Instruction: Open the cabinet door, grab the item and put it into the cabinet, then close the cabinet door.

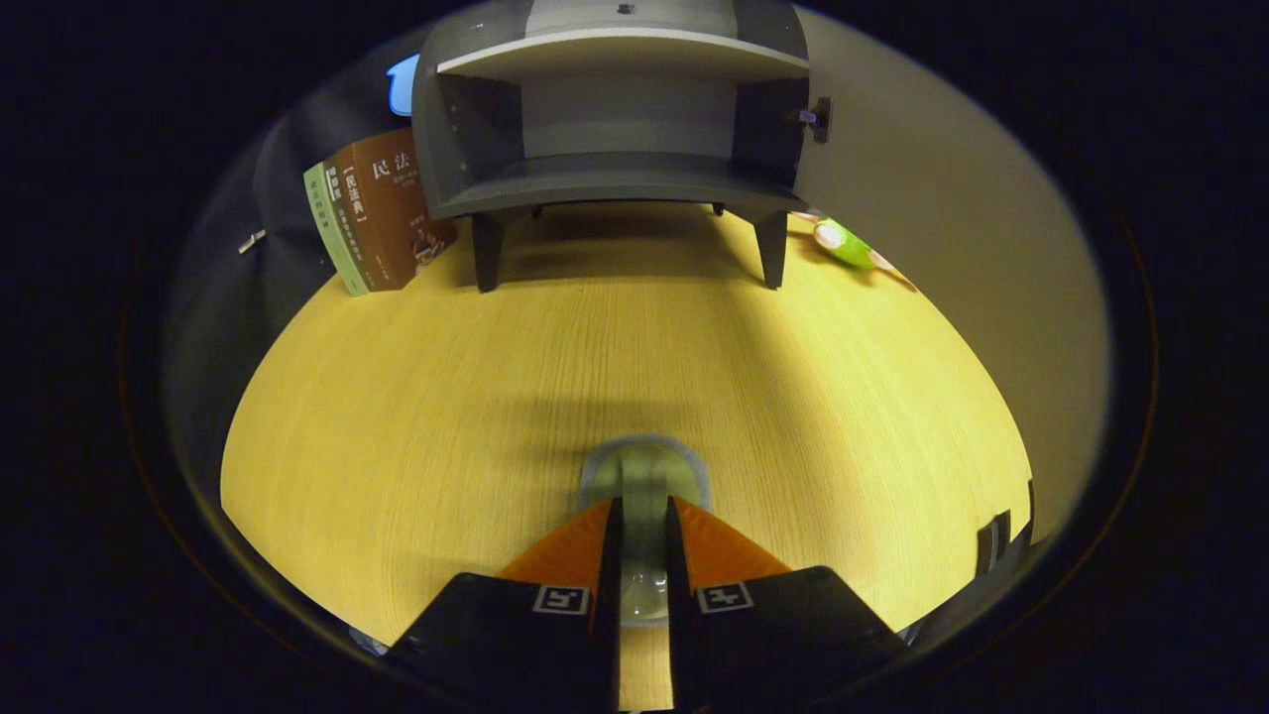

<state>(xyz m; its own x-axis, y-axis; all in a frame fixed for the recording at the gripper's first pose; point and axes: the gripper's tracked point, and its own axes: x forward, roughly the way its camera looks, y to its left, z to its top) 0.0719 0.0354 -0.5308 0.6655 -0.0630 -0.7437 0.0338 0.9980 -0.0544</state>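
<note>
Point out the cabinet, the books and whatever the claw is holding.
Cabinet (615, 183): gripper view, front edge of bottom shelf.
Books (382, 213): gripper view, brown cover.
Bottle (644, 476): gripper view, rounded end between the claw (642, 516) fingers.

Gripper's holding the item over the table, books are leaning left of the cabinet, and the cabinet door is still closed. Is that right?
Not quite: the cabinet door is already open, swung out to the right, so the shelf inside shows in the gripper view. The rest holds: the gripper is shut on the pale green item above the wooden table, and the books lean left of the cabinet.
</note>
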